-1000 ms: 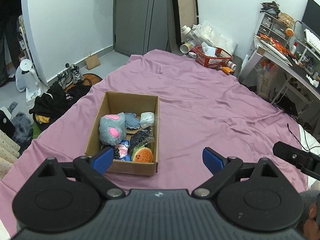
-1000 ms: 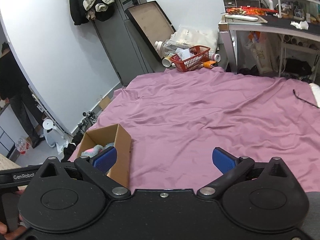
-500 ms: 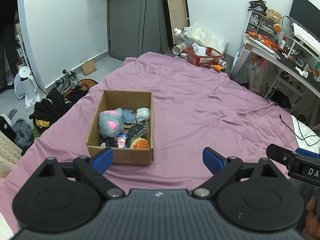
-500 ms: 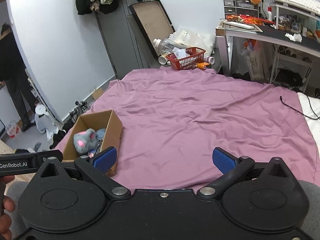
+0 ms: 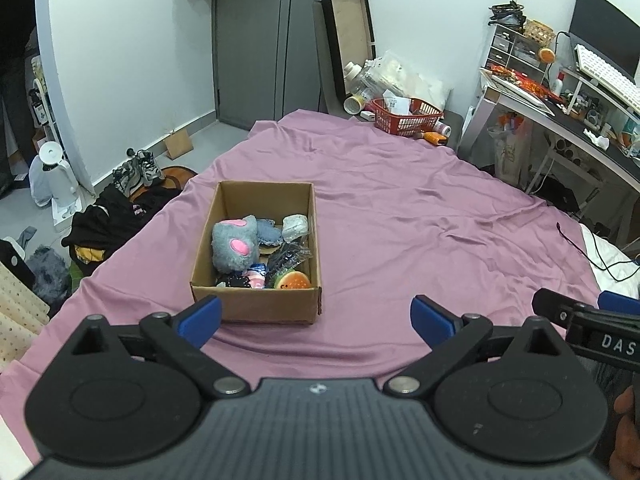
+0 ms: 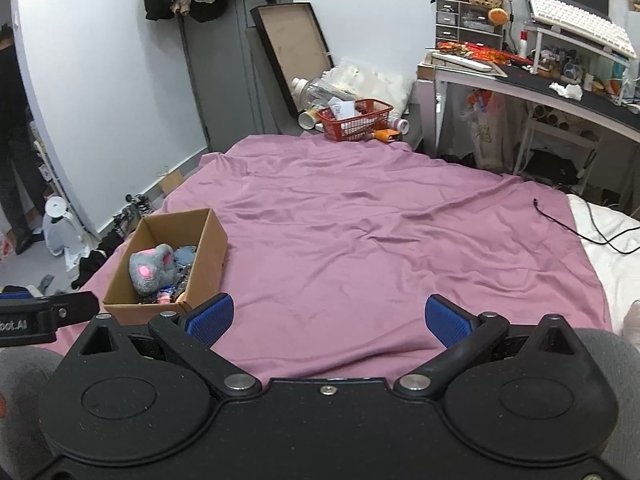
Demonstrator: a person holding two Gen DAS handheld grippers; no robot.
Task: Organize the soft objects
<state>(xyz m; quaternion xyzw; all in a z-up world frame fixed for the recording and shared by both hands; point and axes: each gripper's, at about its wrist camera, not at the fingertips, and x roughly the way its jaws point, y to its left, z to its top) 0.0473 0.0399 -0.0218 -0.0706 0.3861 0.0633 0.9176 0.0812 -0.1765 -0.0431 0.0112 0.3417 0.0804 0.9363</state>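
Currently both tools empty. Left gripper (image 5: 316,316) spread wide, nothing between its blue pads; right gripper (image 6: 328,320) likewise agape. Cardboard box (image 5: 256,304) sits on the purple bedsheet (image 5: 400,220), at 11 o'clock from the left gripper. Inside: grey plush (image 5: 234,244) with pink patches, watermelon toy (image 5: 294,281) at near right corner, other small soft items.

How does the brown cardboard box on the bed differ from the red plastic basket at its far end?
The brown cardboard box has solid walls; the red plastic basket is open mesh. The box holds soft toys, including a grey plush with pink patches; the basket holds papers. The box sits nearer the grippers. Both are open-topped.
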